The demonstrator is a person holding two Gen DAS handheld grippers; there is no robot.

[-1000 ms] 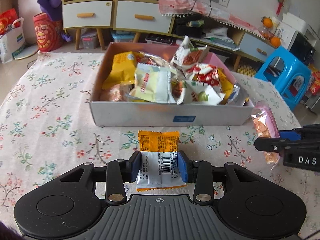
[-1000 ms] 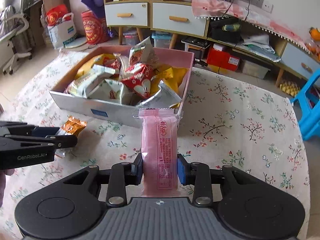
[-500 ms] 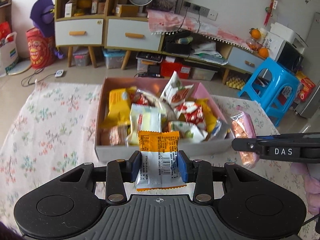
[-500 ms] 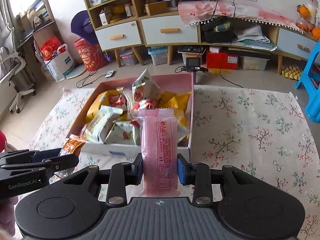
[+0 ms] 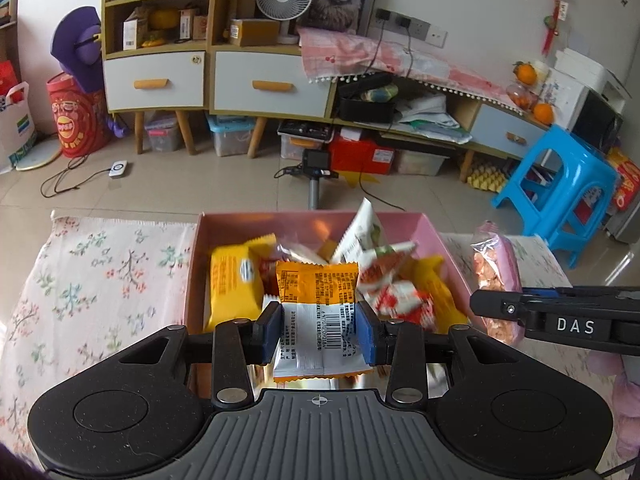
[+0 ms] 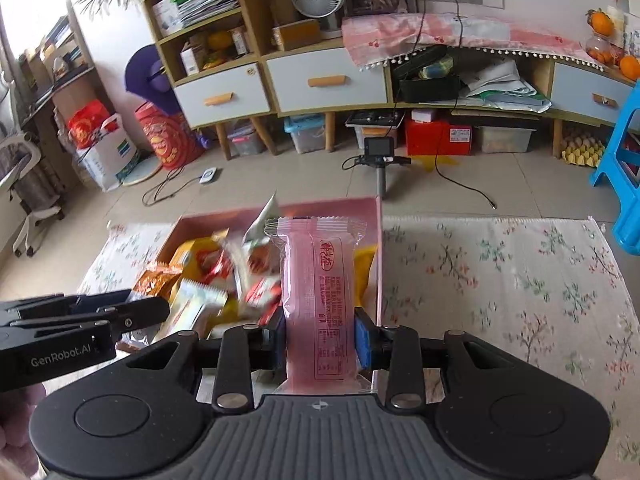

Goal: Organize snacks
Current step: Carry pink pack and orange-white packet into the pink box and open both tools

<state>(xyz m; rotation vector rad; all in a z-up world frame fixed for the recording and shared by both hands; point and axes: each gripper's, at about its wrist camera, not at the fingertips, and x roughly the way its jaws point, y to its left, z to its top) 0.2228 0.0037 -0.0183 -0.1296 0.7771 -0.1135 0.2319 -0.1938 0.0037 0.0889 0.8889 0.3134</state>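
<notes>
My left gripper [image 5: 318,330] is shut on an orange-and-white snack packet [image 5: 318,308] and holds it above the pink-lined snack box [image 5: 192,276], over its near middle. My right gripper [image 6: 320,336] is shut on a long pink snack packet [image 6: 318,292] and holds it above the box's right side [image 6: 378,264]. The box holds several loose snack packets, among them a yellow one [image 5: 234,284]. The right gripper with its pink packet [image 5: 494,276] shows at the right of the left wrist view. The left gripper [image 6: 120,316] shows at the left of the right wrist view.
The box stands on a table with a floral cloth [image 6: 500,280]. Beyond the table edge lie a tiled floor, a small camera on a stand [image 5: 316,164], low cabinets with drawers [image 5: 272,84] and a blue plastic stool [image 5: 560,184].
Both grippers have risen and moved forward with their packets, from in front of the box's near wall to above the box. The view now looks down into the box from higher up.
</notes>
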